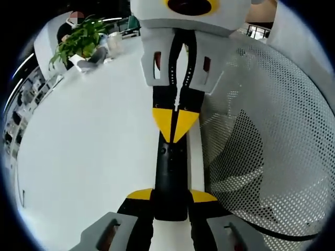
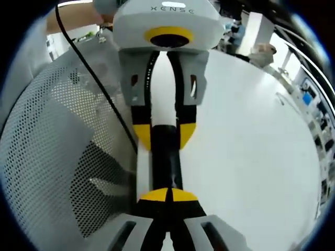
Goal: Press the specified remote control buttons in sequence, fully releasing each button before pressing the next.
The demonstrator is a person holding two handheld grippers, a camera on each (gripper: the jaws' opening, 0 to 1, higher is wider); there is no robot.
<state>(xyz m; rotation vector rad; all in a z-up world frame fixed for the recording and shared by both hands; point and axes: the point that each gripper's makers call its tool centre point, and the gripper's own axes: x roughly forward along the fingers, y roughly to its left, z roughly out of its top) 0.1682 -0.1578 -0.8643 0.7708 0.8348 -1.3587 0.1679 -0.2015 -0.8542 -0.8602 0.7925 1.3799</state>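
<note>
A slim black remote control (image 1: 170,172) lies lengthwise on the white table (image 1: 89,157). My left gripper (image 1: 171,196) is shut on its near end, one yellow-tipped jaw on each side. My right gripper (image 1: 175,125) reaches in from the far side, its yellow tips shut together into a point that rests on the remote's upper face. In the right gripper view the remote (image 2: 166,157) runs from my shut right gripper (image 2: 167,195) up to the left gripper (image 2: 165,133), which clamps its far end.
A white perforated mesh basket (image 1: 261,130) stands close beside the remote, and a black cable (image 2: 94,78) crosses the basket (image 2: 57,136). A potted plant (image 1: 81,42) sits at the far table edge. Bare tabletop (image 2: 246,146) spreads on the side away from the basket.
</note>
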